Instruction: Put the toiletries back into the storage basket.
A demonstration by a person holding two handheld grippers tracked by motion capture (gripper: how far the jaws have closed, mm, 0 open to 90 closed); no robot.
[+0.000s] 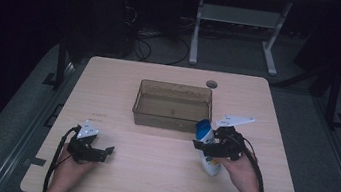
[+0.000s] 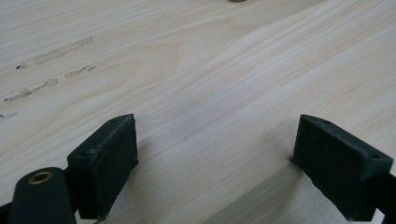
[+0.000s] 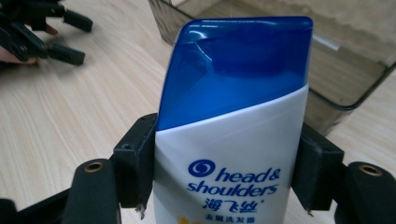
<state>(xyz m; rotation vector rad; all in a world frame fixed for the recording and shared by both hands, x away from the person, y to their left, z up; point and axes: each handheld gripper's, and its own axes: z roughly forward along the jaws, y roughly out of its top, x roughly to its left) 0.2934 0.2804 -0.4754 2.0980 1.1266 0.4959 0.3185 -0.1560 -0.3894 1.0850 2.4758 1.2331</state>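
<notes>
on the table [image 1: 147, 173], your right tongs [image 1: 207, 147] clamp the bottle [image 1: 208, 146] beside the bin [image 1: 173, 107]; your left tongs [image 1: 102, 153] rest open, empty.

I work at a light wood-grain desk [image 1: 147, 173] with rounded corners and a round grommet [image 1: 211, 84] near its far edge. Grey carpet floor [image 1: 235, 54] surrounds it. Beyond stands a white-framed table [image 1: 240, 17], with dark cables [image 1: 153, 40] lying on the floor to its left. The room beyond is dark; light falls mainly on my desk.
</notes>
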